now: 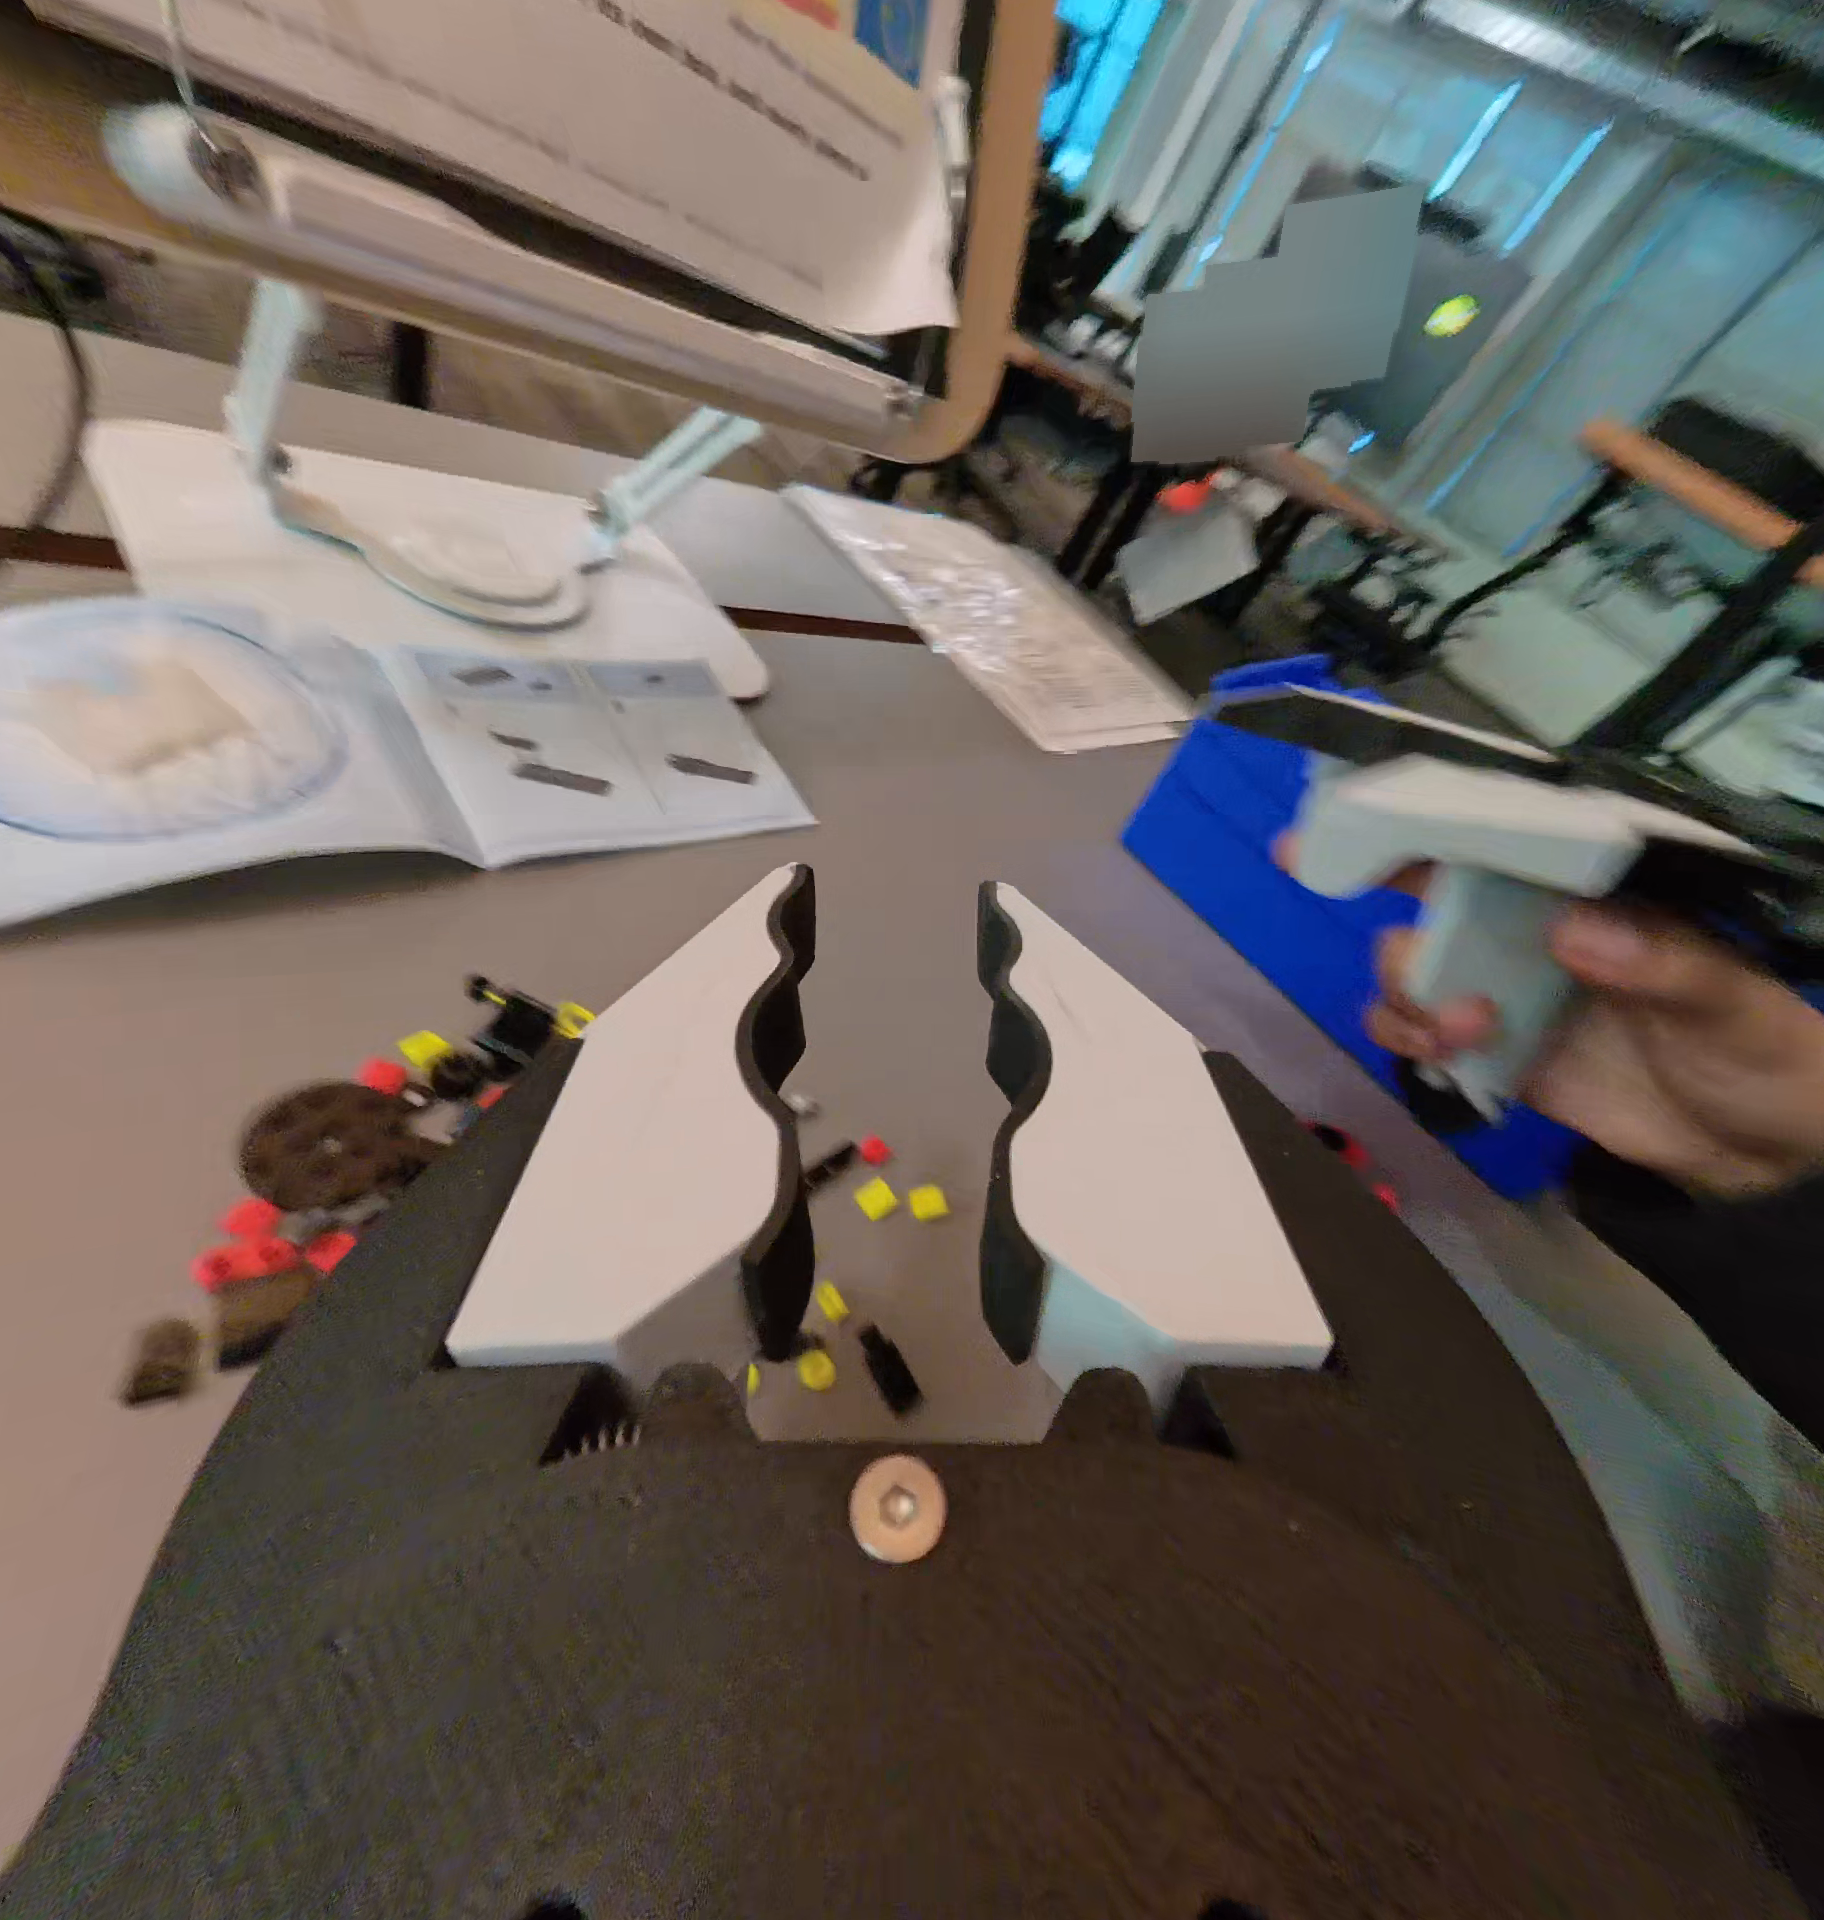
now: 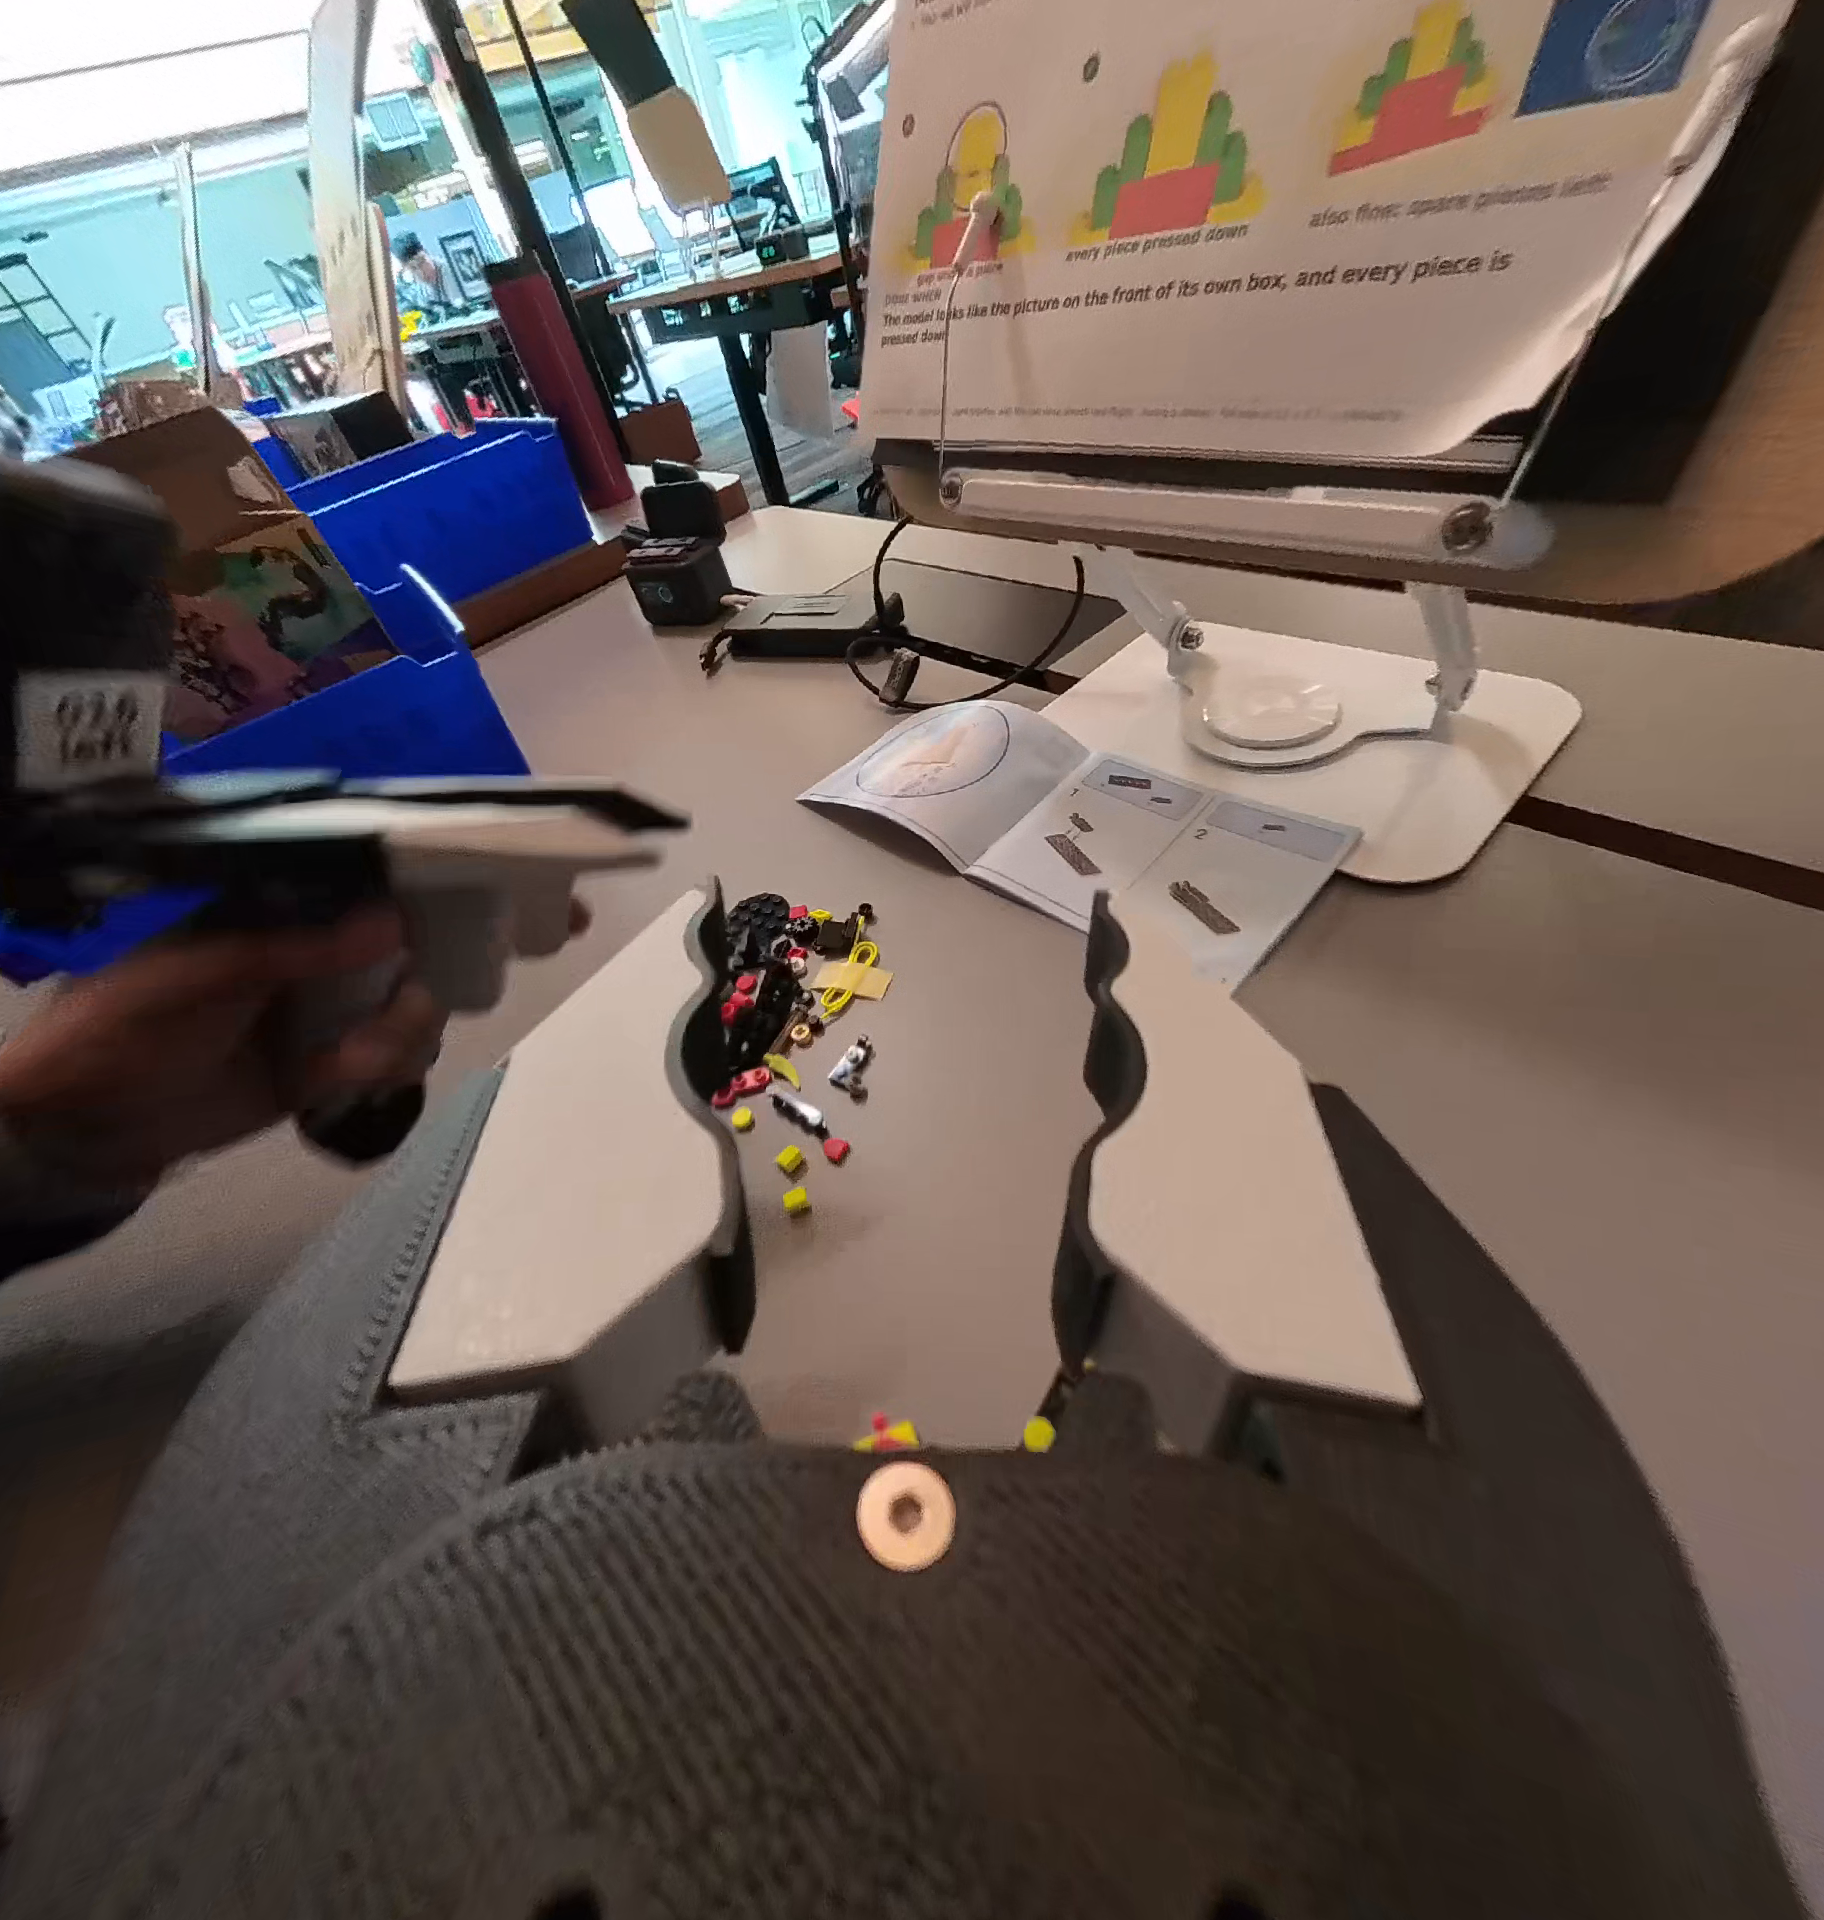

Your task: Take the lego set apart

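Lego pieces (image 2: 799, 1023): loose, scattered in a small heap on the grey bench (image 2: 1510, 1195), in black, red and yellow; none held.

Left wrist view, left to right:
- Round black plate (image 1: 324, 1143) with red bricks (image 1: 253, 1252) beside it, at the left edge of the heap.
- Open instruction booklet (image 1: 534, 758), flat on the bench beyond the heap.
- White stand (image 1: 420, 561) carrying a printed sheet (image 1: 679, 135), behind the booklet.
- Left tongs (image 1: 895, 894): apart, nothing between them, above the heap; small yellow bricks (image 1: 900, 1200) show in the gap.
- Blue bin (image 1: 1292, 831), on the bench to the right.
- Right tongs, farther off, gripped by a hand (image 1: 1656, 1039) in front of the bin; blurred.

Right wrist view, left to right:
- Left tongs (image 2: 638, 826), farther off, gripped by a hand (image 2: 212, 1049), in front of blue bins (image 2: 440, 520).
- Right tongs (image 2: 908, 899): apart, empty, raised above the bench; the heap lies ahead, against the inner side of the left finger (image 2: 575, 1174) as seen.
- Yellow string piece (image 2: 851, 971) at the far side of the heap; a few yellow and red bits lie nearer the tongs' base.
- Black cable (image 2: 981, 644) and small black devices (image 2: 674, 577), on the bench farther back.
- Booklet (image 2: 1084, 831) and stand base (image 2: 1407, 748), to the right.
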Available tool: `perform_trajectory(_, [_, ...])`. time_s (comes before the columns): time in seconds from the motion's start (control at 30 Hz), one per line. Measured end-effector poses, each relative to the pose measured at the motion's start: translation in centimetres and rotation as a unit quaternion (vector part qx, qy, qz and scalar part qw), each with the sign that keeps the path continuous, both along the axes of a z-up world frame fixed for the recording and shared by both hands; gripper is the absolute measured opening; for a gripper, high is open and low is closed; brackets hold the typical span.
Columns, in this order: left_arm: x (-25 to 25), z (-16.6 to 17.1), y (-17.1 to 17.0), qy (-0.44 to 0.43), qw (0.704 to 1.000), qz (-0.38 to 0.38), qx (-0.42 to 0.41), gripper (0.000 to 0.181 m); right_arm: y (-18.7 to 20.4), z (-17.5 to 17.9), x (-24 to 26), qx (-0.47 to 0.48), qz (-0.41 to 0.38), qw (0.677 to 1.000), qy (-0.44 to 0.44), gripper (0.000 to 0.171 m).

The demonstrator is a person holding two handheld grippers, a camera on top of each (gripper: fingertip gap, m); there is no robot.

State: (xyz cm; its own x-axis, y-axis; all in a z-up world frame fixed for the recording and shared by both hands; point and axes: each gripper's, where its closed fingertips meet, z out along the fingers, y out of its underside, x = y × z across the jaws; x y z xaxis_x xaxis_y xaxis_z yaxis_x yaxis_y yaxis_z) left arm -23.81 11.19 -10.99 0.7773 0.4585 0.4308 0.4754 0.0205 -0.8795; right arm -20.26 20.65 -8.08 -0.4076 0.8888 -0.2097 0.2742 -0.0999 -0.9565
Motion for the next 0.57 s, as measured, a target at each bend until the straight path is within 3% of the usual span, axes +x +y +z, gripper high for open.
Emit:
perform_trajectory(0.17, [-8.0, 2.1, 2.7, -0.013, 0.988, 0.106, -0.111, 0.033, 1.0, -1.5, 4.4, 0.014, -0.007, 1.000, 0.002, 0.064])
perform_trajectory(0.37, [-14.1, 3.6, 8.7, -0.063, 0.971, 0.123, -0.194, 0.034, 2.4, -4.2, 10.0, -0.008, -0.015, 1.000, -0.012, 0.063])
perform_trajectory(0.57, [-16.4, 4.0, 10.3, -0.022, 0.946, 0.161, -0.280, 0.024, 4.4, -2.7, 12.0, -0.065, 0.000, 0.998, -0.015, 0.063])
